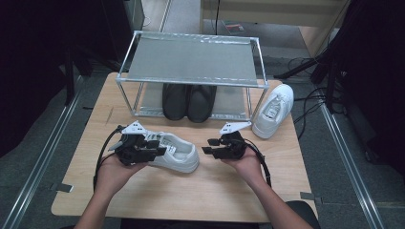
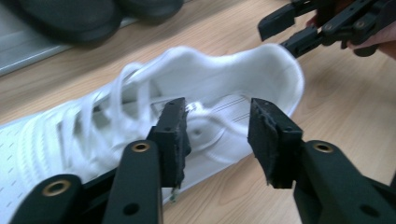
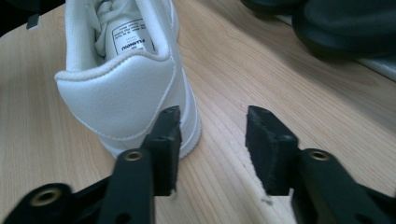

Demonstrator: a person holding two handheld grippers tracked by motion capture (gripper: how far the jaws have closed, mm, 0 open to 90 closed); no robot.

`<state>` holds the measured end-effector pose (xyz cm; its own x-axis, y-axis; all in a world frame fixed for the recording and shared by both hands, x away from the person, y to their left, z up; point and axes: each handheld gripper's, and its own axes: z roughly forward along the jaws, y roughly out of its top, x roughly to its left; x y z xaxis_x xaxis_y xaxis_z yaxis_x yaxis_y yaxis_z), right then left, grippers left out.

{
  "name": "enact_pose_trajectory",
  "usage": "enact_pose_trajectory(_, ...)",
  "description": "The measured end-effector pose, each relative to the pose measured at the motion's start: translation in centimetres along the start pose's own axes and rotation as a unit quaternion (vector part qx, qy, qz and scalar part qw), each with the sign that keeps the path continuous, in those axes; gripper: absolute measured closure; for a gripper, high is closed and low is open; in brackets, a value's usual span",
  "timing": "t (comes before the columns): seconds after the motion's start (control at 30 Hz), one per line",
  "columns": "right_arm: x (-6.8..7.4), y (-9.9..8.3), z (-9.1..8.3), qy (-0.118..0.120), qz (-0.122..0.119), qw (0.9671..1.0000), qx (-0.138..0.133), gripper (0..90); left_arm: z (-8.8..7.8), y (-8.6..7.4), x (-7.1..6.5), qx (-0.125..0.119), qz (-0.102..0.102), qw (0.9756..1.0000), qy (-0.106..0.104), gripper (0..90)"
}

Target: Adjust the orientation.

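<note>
A white sneaker [image 1: 177, 153] lies on the wooden table [image 1: 200, 191], heel pointing right. My left gripper [image 1: 160, 150] comes in from the left over its laced front. In the left gripper view the sneaker [image 2: 219, 74] lies just beyond my left gripper [image 2: 217, 128], whose jaws stand apart by its opening and near side without pressing on it. My right gripper [image 1: 206, 145] is just right of the heel, a short gap away. In the right gripper view my right gripper [image 3: 212, 128] is open over bare wood, with the heel [image 3: 119, 93] ahead and to the left.
A metal-framed shoe rack [image 1: 191, 59] stands at the back of the table, with a pair of black shoes [image 1: 188, 101] on its lower shelf. A second white sneaker [image 1: 273, 110] lies to the right of the rack. Dark floor and cables surround the table.
</note>
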<state>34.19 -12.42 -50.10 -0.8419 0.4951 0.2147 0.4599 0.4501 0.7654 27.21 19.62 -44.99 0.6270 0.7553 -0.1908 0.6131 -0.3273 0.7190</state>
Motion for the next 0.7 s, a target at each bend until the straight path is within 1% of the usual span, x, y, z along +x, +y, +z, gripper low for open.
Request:
enact_pose_trajectory(0.03, 0.1, 0.1, 0.1, 0.000, 0.001, 1.0000, -0.001, 63.6, -0.2, -0.3, 0.2, -0.005, 0.001, 1.0000, -0.003, 69.6)
enact_pose_trajectory(0.07, 0.1, 0.3, 0.4, 0.006, 0.005, 1.0000, -0.001, 72.8, -0.2, -0.5, 0.3, -0.009, 0.003, 1.0000, 0.000, 80.6)
enact_pose_trajectory(0.1, 0.1, 0.3, 0.4, 0.006, 0.005, 1.0000, -0.001, 72.8, -0.3, -0.8, 0.5, -0.011, 0.001, 0.9999, 0.000, 80.6)
enact_pose_trajectory(0.13, 0.1, 0.6, 0.7, 0.005, 0.009, 0.9999, 0.001, 80.5, -0.3, -1.4, 1.2, -0.002, -0.012, 0.9999, 0.002, 86.0)
enact_pose_trajectory(0.17, 0.1, 0.8, 0.9, 0.004, 0.010, 0.9999, 0.001, 83.4, -0.3, -1.4, 1.2, -0.002, -0.012, 0.9999, 0.002, 87.3)
enact_pose_trajectory(0.2, 0.1, 0.8, 0.9, 0.004, 0.010, 0.9999, 0.001, 83.4, -0.2, -1.7, 1.6, 0.003, -0.019, 0.9998, 0.005, 87.3)
enact_pose_trajectory(0.27, 0.1, 1.2, 1.2, 0.000, 0.014, 0.9999, -0.006, 86.1, -0.3, -2.2, 2.4, 0.005, -0.036, 0.9993, 0.000, 89.1)
enact_pose_trajectory(0.3, 0.1, 1.3, 1.4, 0.001, 0.015, 0.9998, -0.009, 86.1, -0.3, -2.4, 2.7, 0.004, -0.041, 0.9991, 0.008, 89.1)
enact_pose_trajectory(0.33, 0.1, 1.5, 1.6, 0.001, 0.015, 0.9998, -0.012, 86.0, -0.3, -2.6, 3.0, 0.009, -0.041, 0.9990, 0.016, 89.3)
enact_pose_trajectory(0.37, 0.2, 1.7, 1.7, 0.002, 0.016, 0.9998, -0.013, 86.0, -0.3, -2.7, 3.3, 0.013, -0.043, 0.9988, 0.020, 89.3)
enact_pose_trajectory(0.4, 0.2, 1.7, 1.9, 0.004, 0.014, 0.9998, -0.014, 86.0, -0.2, -2.9, 3.4, 0.012, -0.047, 0.9985, 0.027, 89.3)
enact_pose_trajectory(0.47, 0.4, 1.8, 2.2, 0.011, 0.013, 0.9998, -0.006, 86.1, 0.1, -3.2, 3.7, 0.015, -0.047, 0.9983, 0.033, 89.2)
enact_pose_trajectory(0.5, 0.5, 1.8, 2.4, 0.012, 0.006, 0.9999, -0.002, 86.2, 0.3, -3.2, 3.8, 0.020, -0.044, 0.9982, 0.036, 89.2)
enact_pose_trajectory(0.57, 0.8, 1.9, 2.8, 0.018, 0.001, 0.9998, 0.010, 86.9, 0.6, -3.3, 4.0, 0.019, -0.050, 0.9982, 0.028, 89.3)
enact_pose_trajectory(0.6, 1.1, 1.8, 3.0, 0.019, -0.006, 0.9997, 0.014, 90.0, 0.6, -3.3, 4.1, 0.018, -0.049, 0.9983, 0.025, 89.4)
enact_pose_trajectory(0.7, 1.2, 1.8, 3.0, 0.016, -0.008, 0.9997, 0.015, 90.0, 0.6, -3.5, 4.3, 0.014, -0.049, 0.9985, 0.019, 89.5)
